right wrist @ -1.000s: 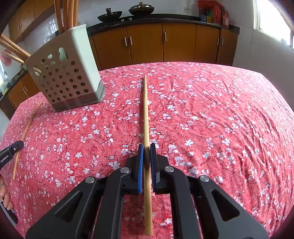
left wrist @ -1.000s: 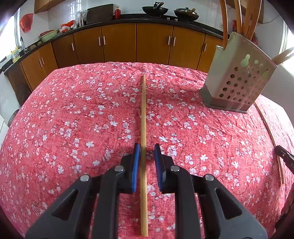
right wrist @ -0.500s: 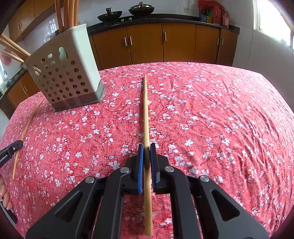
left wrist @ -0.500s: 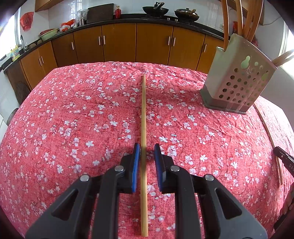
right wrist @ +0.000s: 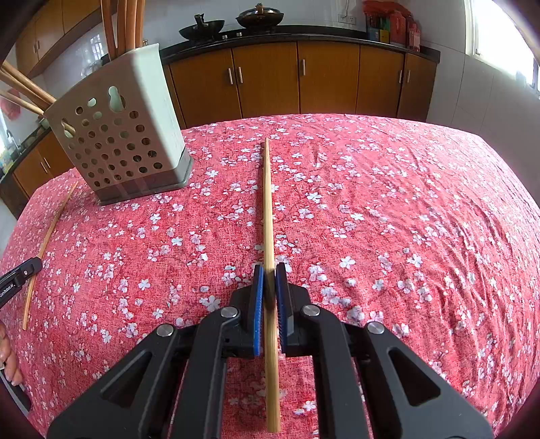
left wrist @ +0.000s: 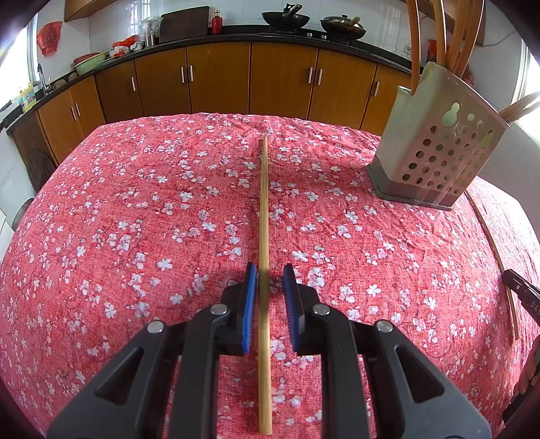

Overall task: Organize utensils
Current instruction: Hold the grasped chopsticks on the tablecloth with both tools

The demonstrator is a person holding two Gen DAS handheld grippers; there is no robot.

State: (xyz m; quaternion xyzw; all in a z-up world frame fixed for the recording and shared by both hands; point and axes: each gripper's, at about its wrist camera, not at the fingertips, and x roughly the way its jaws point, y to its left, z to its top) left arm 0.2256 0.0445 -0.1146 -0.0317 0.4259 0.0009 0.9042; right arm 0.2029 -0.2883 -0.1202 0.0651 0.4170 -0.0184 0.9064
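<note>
The right claw (right wrist: 269, 299) was clenched on a bamboo chopstick (right wrist: 269, 216), its blue pads (right wrist: 258, 297) pressed against the shaft, which ran toward twelve o'clock over the desk's red floral cloth (right wrist: 388, 219). The left claw (left wrist: 267, 297) stood slightly parted around another chopstick (left wrist: 264, 209); a gap showed beside each pad (left wrist: 250, 297), so whether it gripped could not be told. In the right wrist view, the perforated utensil holder (right wrist: 125, 141) stood at ten o'clock with wooden handles (right wrist: 123, 23) rising from it; in the left wrist view the holder (left wrist: 435, 148) stood at two o'clock. Both views showed the other claw's chopstick beside the holder.
</note>
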